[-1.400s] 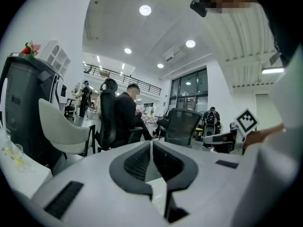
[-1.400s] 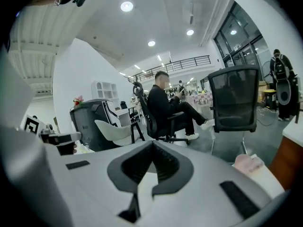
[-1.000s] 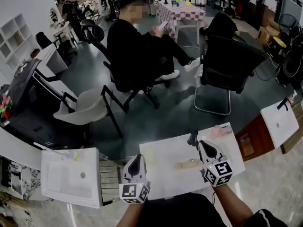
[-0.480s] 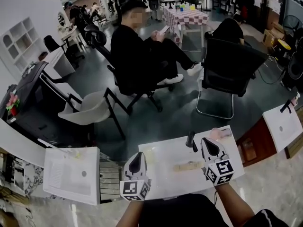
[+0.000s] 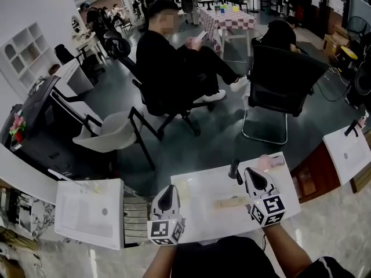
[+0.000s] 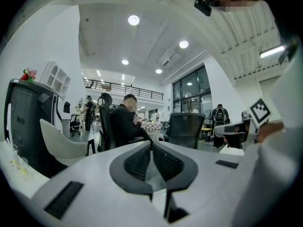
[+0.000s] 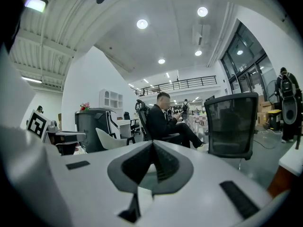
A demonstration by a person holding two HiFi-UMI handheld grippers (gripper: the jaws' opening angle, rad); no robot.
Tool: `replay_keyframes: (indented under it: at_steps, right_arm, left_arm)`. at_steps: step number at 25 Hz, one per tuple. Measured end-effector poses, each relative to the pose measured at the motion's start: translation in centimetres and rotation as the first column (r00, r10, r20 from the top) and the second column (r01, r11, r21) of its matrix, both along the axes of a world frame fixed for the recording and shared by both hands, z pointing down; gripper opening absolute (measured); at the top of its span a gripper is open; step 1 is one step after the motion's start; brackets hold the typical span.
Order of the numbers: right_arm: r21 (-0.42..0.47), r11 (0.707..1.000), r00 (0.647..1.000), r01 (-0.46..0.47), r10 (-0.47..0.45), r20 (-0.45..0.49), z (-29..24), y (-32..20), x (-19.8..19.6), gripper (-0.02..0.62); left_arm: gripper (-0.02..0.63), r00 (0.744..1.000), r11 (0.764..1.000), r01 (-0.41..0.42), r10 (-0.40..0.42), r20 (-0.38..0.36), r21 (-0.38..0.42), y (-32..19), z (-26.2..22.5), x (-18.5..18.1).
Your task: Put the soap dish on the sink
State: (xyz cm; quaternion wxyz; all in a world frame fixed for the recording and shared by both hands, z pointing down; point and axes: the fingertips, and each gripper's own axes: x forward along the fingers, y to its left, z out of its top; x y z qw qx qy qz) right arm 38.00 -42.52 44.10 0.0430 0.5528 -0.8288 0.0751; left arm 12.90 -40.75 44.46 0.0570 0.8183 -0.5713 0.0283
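Both grippers are up over the near edge of the white sink (image 5: 200, 218), pointing roughly level out into the room. The left gripper (image 5: 168, 192) is fully pinched. In the left gripper view its ribbed fingers (image 6: 137, 162) meet right at the tips with nothing between them. It's the same for the right gripper (image 5: 253, 176): its fingers (image 7: 165, 163) are pressed together and empty.

The soap dish (image 5: 230, 202), a tan slatted-looking piece, lies flat on the sink top. It sits just left of the right gripper and on the near side of the black faucet (image 5: 235, 171). Neither gripper has hold of it. At the far right corner of the sink top there's a small pink thing (image 5: 270, 163), and I can't tell what it is.

Off to the left there's a second white sink (image 5: 87, 213), and the left gripper hangs near the gap between the two.

Out past the sinks, a person in black (image 5: 168, 57) sits on a rolling chair about mid-room. A black mesh chair (image 5: 284, 77) is on the right, closer to the sink, and a white shell chair (image 5: 110, 133) is on the left. Way at the far end there's a checkered table (image 5: 227, 16).
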Motion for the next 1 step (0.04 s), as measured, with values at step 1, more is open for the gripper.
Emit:
replay_keyframes:
  at_steps: [1]
  right_arm:
    - [0.000,1.000,1.000,0.001,-0.001,-0.001,-0.02,-0.06,-0.31,-0.002]
  left_arm:
    - [0.021,1.000,1.000,0.000,0.000,-0.001,0.000,-0.04,-0.05,-0.27]
